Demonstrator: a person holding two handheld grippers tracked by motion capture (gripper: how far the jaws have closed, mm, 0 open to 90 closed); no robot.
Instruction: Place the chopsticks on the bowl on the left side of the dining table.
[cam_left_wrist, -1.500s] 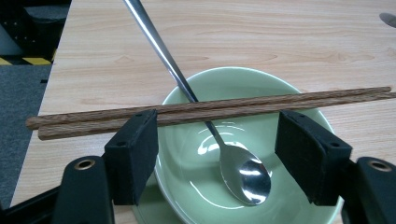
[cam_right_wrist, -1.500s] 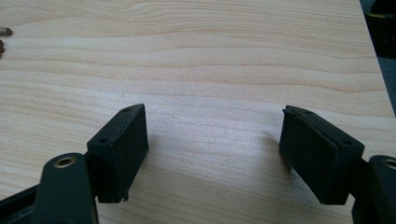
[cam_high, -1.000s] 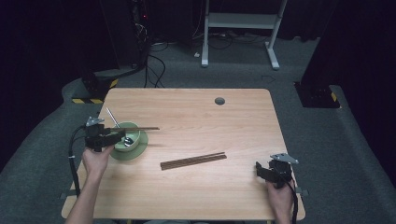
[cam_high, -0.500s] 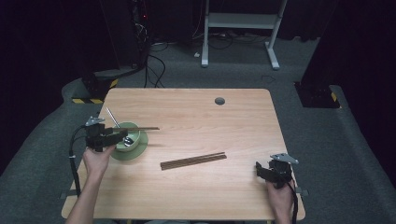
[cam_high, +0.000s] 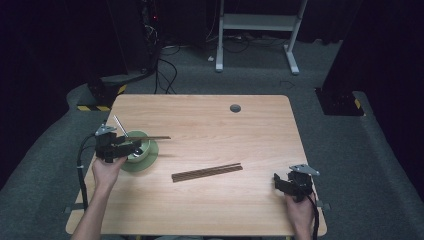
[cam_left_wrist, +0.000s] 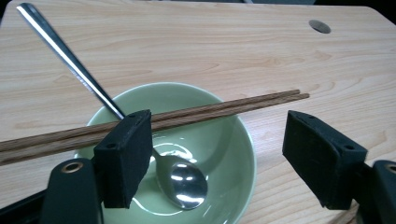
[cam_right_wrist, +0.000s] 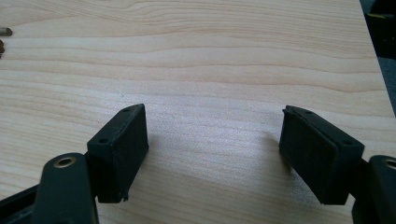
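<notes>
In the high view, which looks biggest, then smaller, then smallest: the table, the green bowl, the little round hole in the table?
1. Table, by far the biggest.
2. Green bowl, part hidden by the left gripper.
3. Round hole, the smallest.

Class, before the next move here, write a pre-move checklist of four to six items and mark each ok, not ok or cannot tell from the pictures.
1. Left gripper open: ok, jaws stand wide apart.
2. Right gripper open and holding nothing: ok, over bare table.
3. Chopsticks settled across the bowl: ok, they lie on its rim, but whether the left jaw touches them: cannot tell.
4. Spoon inside the bowl: ok, handle leaning out over the rim.
5. Second chopstick pair free to pick up: ok, flat on the table between the grippers.
6. Bowl stable: cannot tell.
</notes>
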